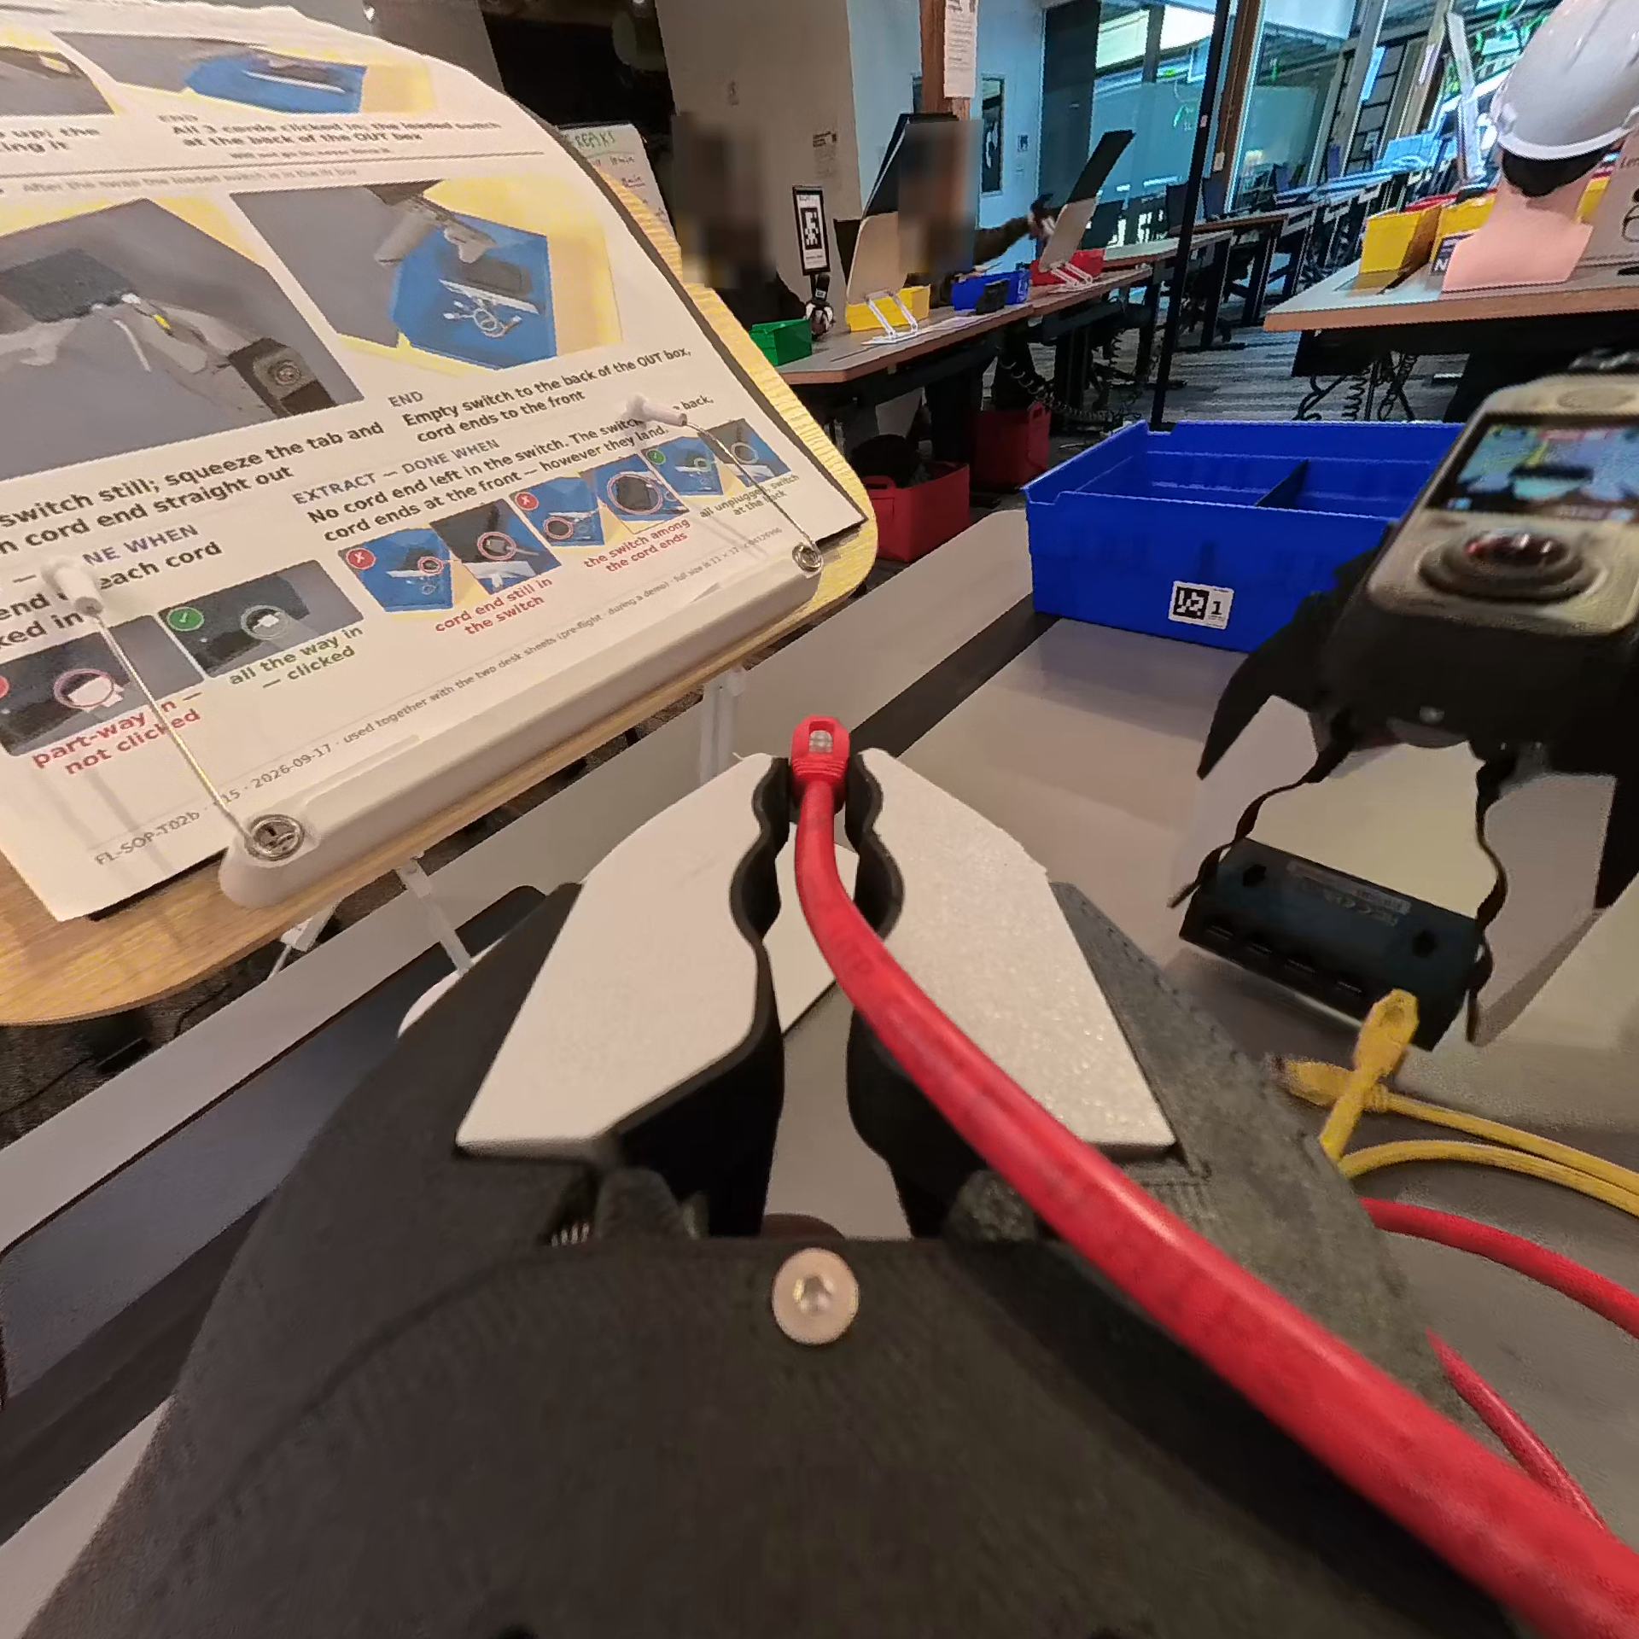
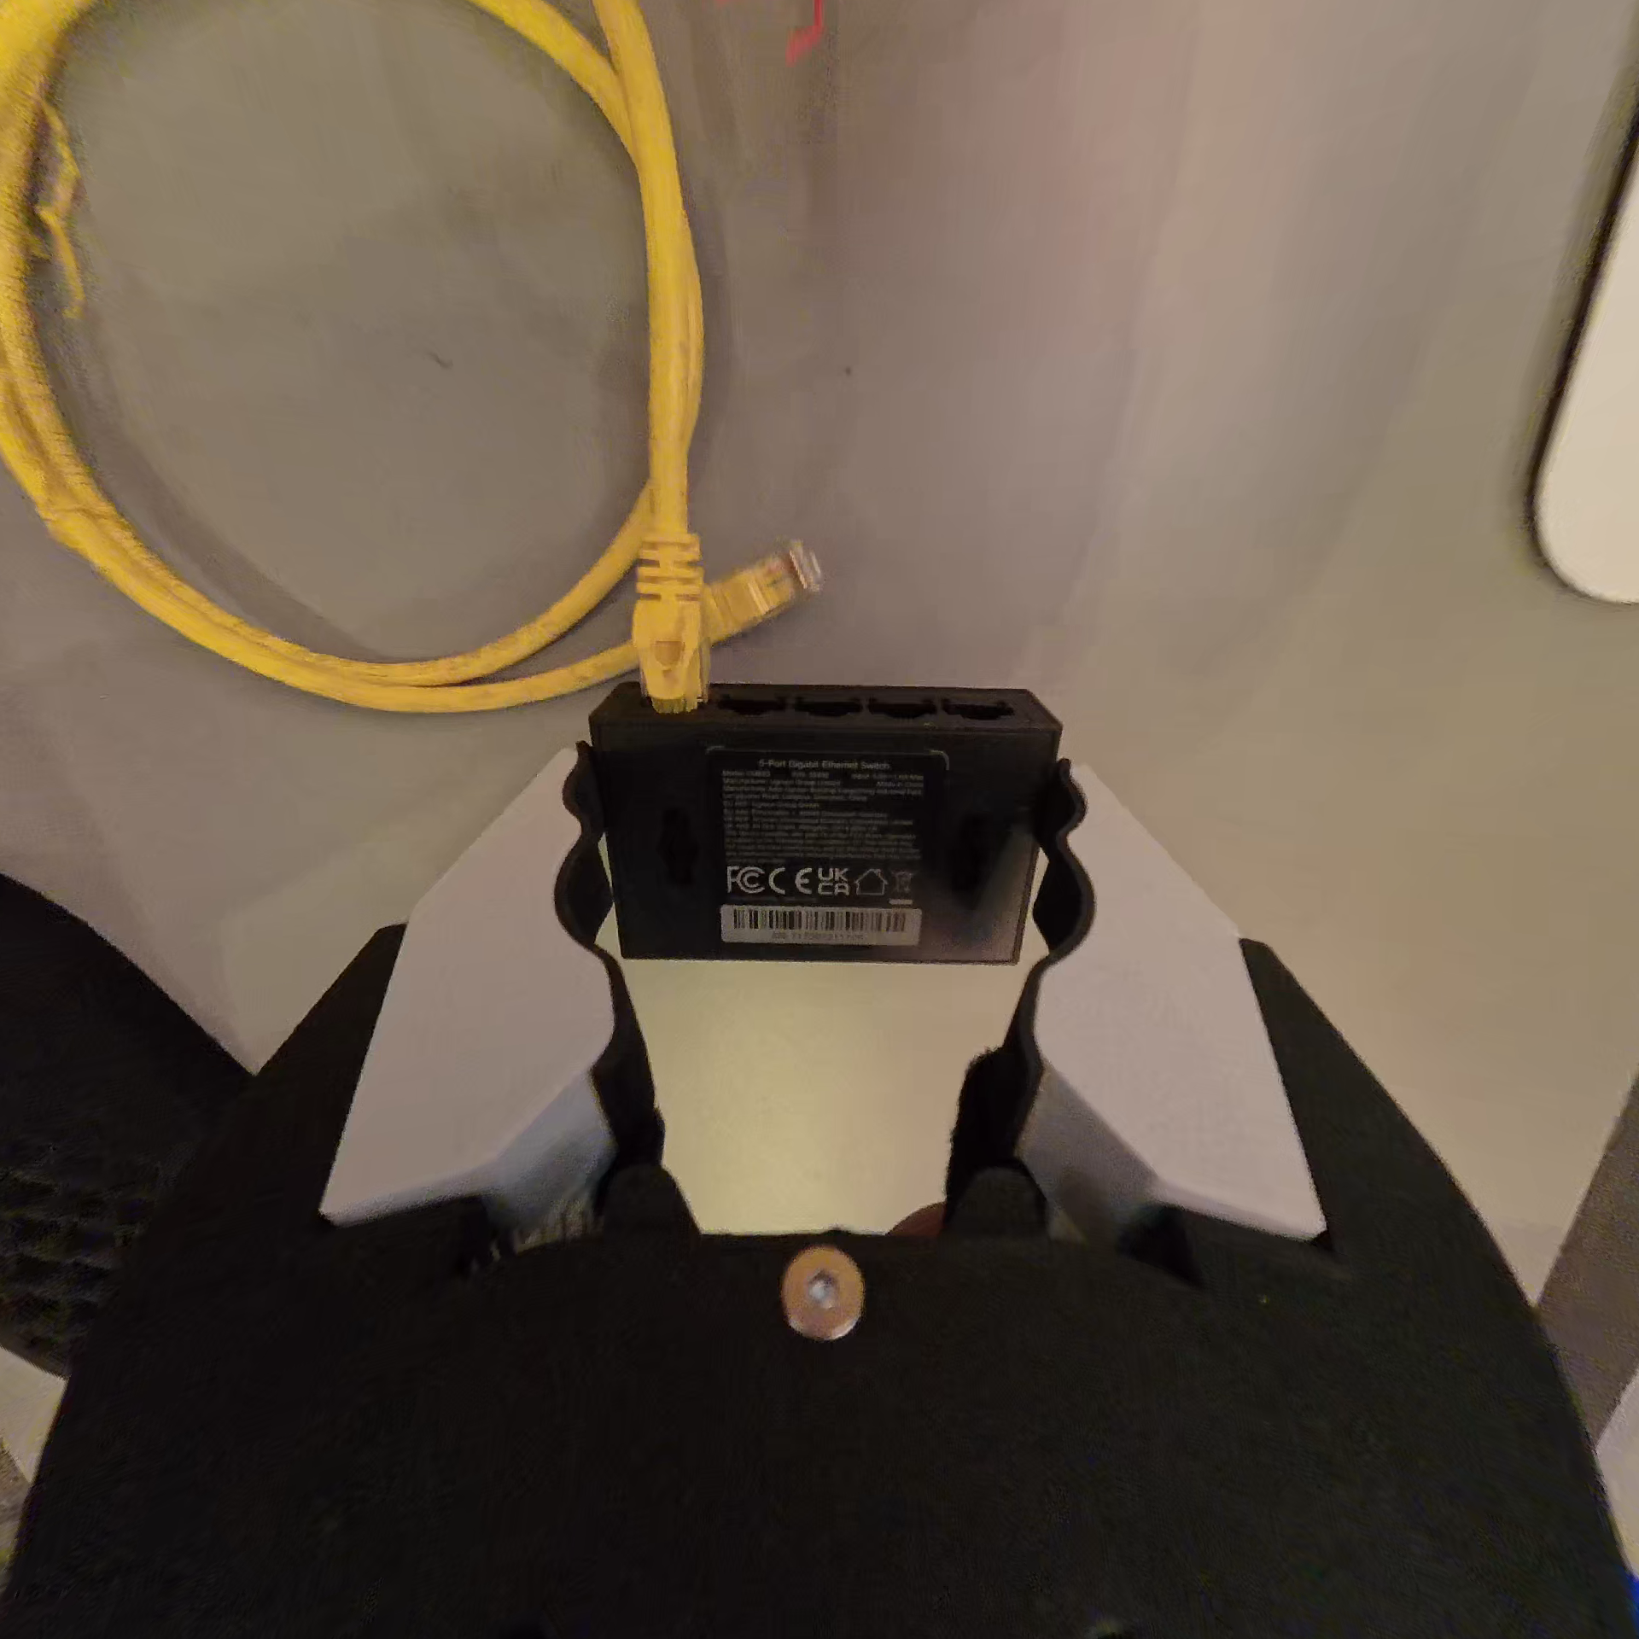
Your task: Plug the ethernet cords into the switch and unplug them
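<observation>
My left gripper (image 1: 818,785) is shut on the plug end of a red ethernet cord (image 1: 931,1002), held above the table and pointing away from the switch. My right gripper (image 2: 820,803) is shut on the black switch (image 2: 820,843), label side up, with its ports facing away from the camera. A yellow ethernet cord (image 2: 661,355) has one plug in the leftmost port; its other plug (image 2: 763,585) lies loose beside it. In the left wrist view the right gripper (image 1: 1472,887) holds the switch (image 1: 1321,931) over the grey table, with the yellow cord (image 1: 1384,1055) at its near corner.
An instruction sheet on a wooden stand (image 1: 355,497) rises at the left. A blue bin (image 1: 1224,532) stands at the table's far edge. The yellow cord loops on the grey table (image 2: 1153,443). More red cord (image 1: 1508,1259) lies at the right. The gap from one gripper's tips to the other's is roughly 25 centimeters.
</observation>
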Tool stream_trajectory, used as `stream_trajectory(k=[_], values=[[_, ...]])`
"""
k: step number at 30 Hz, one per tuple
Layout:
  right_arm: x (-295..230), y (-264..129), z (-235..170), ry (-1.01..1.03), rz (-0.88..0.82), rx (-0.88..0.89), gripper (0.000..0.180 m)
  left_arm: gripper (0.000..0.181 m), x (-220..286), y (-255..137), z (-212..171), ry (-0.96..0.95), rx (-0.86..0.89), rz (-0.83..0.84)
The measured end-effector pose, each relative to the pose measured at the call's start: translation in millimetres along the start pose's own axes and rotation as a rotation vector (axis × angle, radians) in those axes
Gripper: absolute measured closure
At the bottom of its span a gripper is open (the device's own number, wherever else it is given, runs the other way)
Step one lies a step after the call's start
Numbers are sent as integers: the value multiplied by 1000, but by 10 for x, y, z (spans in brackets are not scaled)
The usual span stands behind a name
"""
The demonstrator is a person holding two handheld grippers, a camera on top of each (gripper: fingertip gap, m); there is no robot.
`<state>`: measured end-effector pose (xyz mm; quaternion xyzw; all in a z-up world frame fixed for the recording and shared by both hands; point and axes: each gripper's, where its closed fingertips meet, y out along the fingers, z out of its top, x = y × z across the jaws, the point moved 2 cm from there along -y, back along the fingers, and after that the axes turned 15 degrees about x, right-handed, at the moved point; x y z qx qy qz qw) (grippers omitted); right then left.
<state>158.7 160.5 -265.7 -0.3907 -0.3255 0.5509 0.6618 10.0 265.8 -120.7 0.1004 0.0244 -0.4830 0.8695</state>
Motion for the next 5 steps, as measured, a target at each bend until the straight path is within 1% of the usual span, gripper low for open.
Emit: stream_trajectory(k=[5], values=[[102,-275,284,-47,0,61,83,168,-78,-19,18,14,-1,16]])
